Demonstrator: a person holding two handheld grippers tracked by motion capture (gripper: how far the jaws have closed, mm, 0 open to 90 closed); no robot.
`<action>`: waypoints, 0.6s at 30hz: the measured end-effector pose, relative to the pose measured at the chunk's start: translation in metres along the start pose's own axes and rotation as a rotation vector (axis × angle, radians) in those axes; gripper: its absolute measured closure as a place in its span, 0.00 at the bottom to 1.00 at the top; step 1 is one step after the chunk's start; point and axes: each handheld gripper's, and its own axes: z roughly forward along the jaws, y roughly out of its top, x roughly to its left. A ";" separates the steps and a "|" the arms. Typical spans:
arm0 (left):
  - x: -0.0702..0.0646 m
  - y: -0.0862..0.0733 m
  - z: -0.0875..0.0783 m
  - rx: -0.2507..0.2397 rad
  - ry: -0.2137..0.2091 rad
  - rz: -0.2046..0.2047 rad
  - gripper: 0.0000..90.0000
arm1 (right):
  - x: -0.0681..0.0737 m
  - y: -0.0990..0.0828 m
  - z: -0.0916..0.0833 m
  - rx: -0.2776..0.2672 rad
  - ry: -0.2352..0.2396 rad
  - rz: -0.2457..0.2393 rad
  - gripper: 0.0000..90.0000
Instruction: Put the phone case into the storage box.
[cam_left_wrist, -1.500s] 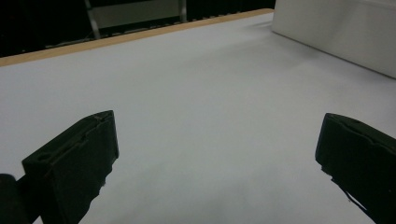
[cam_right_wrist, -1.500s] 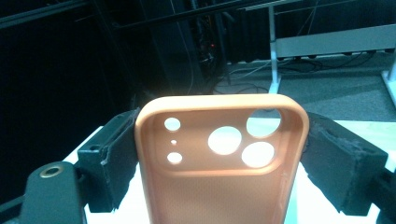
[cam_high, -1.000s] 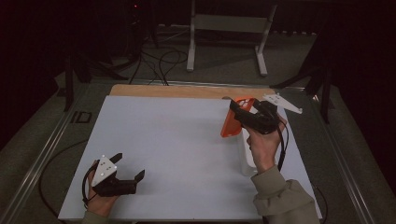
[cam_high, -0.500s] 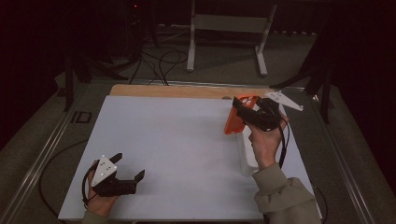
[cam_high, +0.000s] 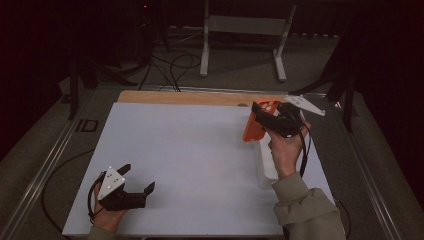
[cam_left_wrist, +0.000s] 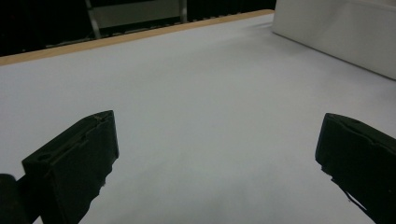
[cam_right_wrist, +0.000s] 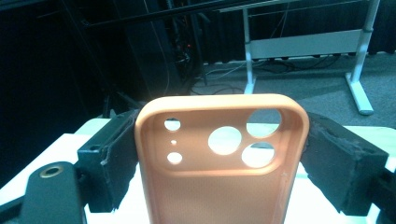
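An orange phone case (cam_high: 253, 128) with camera cut-outs hangs above the right rear of the white table top (cam_high: 190, 150). My right gripper (cam_high: 265, 114) is shut on it; in the right gripper view the case (cam_right_wrist: 219, 158) stands upright between both jaws, inner side facing the camera. My left gripper (cam_high: 136, 180) rests open at the front left of the table, nothing between its jaws. In the left gripper view my left gripper (cam_left_wrist: 215, 154) faces bare white surface.
A white box (cam_high: 265, 162) lies along the table's right side under the right hand, also seen as a white box (cam_left_wrist: 341, 32) at the upper right. A wooden strip (cam_high: 200, 97) edges the far side. A metal stand (cam_high: 245, 30) and cables sit on the floor beyond.
My right gripper has carried the orange case slightly right and toward the far edge. The left gripper has not moved.
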 end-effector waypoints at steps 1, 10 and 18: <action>0.000 0.000 0.000 0.000 0.000 0.000 0.00 | 0.000 0.000 0.000 0.000 -0.003 0.000 0.18; 0.000 0.000 0.000 0.000 0.000 0.000 0.00 | -0.006 0.002 0.003 -0.002 -0.031 -0.014 0.18; 0.000 0.000 0.000 -0.002 0.000 -0.001 0.00 | -0.010 0.004 0.007 0.002 -0.054 -0.015 0.18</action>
